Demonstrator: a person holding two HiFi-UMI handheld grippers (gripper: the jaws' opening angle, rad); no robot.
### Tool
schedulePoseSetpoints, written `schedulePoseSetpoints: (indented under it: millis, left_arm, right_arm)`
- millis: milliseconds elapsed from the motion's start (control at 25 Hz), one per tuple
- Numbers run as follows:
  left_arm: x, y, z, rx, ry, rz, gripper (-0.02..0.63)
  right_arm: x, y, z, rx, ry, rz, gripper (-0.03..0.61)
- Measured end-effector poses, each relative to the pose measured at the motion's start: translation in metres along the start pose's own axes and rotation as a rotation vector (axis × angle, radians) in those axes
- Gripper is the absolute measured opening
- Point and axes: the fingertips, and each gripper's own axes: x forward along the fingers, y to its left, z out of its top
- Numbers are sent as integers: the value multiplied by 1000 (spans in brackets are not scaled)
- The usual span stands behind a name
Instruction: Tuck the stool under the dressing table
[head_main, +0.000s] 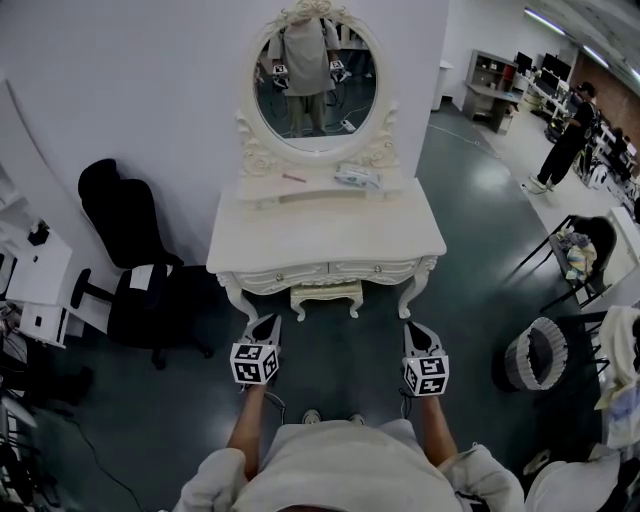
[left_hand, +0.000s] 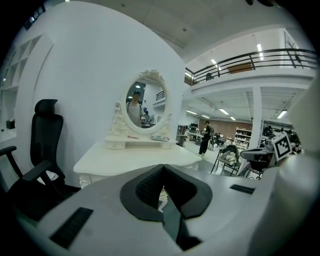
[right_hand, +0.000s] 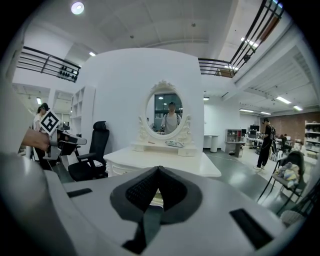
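Stool (head_main: 326, 294) sits under dressing table (head_main: 330, 235) on dark floor (head_main: 470, 295).

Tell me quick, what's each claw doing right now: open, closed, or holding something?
Left claw: closed, holding nothing.
Right claw: closed, holding nothing.

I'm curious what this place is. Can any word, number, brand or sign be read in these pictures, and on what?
No readable text anywhere.
The cubes on the left gripper and right gripper: black-and-white square patterns, no letters or numbers.
The packet on the dressing table: any print is too small to read.
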Motion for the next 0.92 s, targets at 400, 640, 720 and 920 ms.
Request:
schedulePoseSetpoints:
  millis: [400,640,720,920]
  left_arm:
    - [-3,4,-11,-27,14,5,14]
    - [-3,4,-14,-33,15,2,14]
    - [-3,4,-14,-31,16,-1,14]
    - [-2,5,-14,-29,16,4,14]
  right_arm:
    - [2,-1,-7,11,16,-14,0]
    - [2,0,-10,4,26,-7,0]
    - [3,1,-9,1,25,-6,0]
    - [6,4,-7,-7,22,3,0]
